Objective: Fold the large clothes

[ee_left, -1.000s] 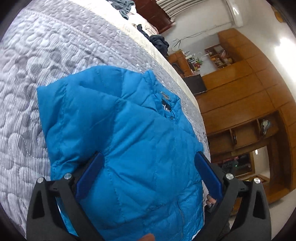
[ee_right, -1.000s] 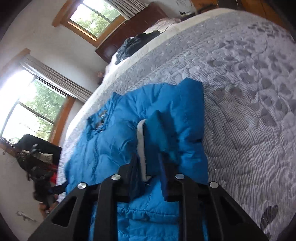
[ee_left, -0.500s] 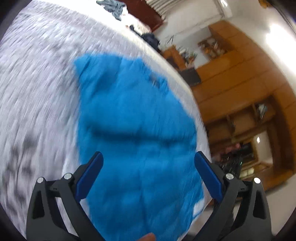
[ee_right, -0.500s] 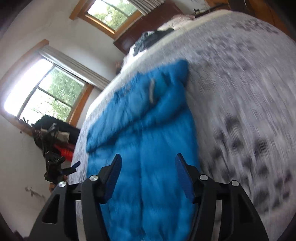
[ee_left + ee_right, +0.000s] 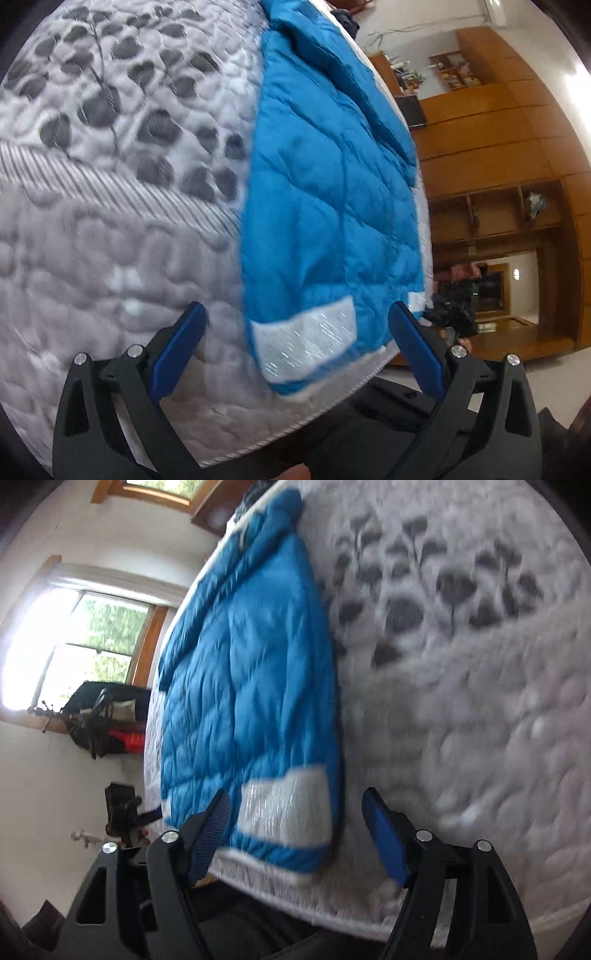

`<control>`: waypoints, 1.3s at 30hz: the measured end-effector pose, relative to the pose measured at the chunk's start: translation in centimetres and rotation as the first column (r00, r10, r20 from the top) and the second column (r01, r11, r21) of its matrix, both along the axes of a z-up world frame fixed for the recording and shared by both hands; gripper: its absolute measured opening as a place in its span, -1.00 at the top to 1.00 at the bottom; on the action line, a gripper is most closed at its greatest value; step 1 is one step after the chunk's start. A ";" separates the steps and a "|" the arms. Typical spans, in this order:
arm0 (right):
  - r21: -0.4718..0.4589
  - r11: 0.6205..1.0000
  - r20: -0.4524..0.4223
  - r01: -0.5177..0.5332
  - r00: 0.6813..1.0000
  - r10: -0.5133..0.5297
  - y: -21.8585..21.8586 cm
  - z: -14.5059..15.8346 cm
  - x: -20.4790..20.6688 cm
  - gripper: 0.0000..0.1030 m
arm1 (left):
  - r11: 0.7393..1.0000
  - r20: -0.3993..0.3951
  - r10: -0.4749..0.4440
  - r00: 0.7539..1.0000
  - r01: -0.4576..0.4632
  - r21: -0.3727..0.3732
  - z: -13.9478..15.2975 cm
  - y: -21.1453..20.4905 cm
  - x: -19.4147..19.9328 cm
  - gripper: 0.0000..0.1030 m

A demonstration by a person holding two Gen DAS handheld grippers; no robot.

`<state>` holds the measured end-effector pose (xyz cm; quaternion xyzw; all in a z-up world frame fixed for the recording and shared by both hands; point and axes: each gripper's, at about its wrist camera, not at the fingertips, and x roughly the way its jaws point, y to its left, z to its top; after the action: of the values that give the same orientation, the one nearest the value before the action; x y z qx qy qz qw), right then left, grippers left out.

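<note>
Left wrist view: blue puffer jacket [image 5: 332, 192] lies flat on the quilted bed [image 5: 110, 221], both grippers released and empty.
Left gripper [image 5: 297, 336] spread wide over the jacket's hem corner with the white patch [image 5: 306, 341], not touching it. Right gripper [image 5: 295, 825] also spread wide, framing the other white patch [image 5: 284, 806] near the mattress edge. Jacket runs lengthwise away from the cameras, hem nearest. Wooden cabinets [image 5: 498, 155] behind; window [image 5: 85, 642] on the other side. Frames blurred.
</note>
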<state>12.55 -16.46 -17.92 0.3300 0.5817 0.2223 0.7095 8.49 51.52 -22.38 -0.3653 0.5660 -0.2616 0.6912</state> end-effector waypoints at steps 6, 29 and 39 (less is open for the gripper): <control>0.092 0.995 0.005 -0.022 1.000 0.021 1.5 0.0 -0.4 -0.45 | 0.998 -0.006 -0.057 0.998 0.057 -0.007 -0.8 -2.2 0.5 -0.93; 0.129 0.990 0.072 -0.050 0.997 0.041 2.6 1.1 -0.1 0.71 | 0.998 0.000 -0.004 1.000 0.004 -0.066 0.2 -1.5 -1.2 0.77; 0.230 0.973 0.241 -0.033 0.970 -0.024 1.4 8.1 1.2 0.74 | 0.984 0.167 0.035 0.985 -0.005 -0.181 6.9 -0.2 0.1 0.78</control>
<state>13.71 -15.10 -9.79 0.3798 0.4615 0.3291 0.7311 8.58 51.32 -15.46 -0.4083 0.4756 -0.3347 0.7036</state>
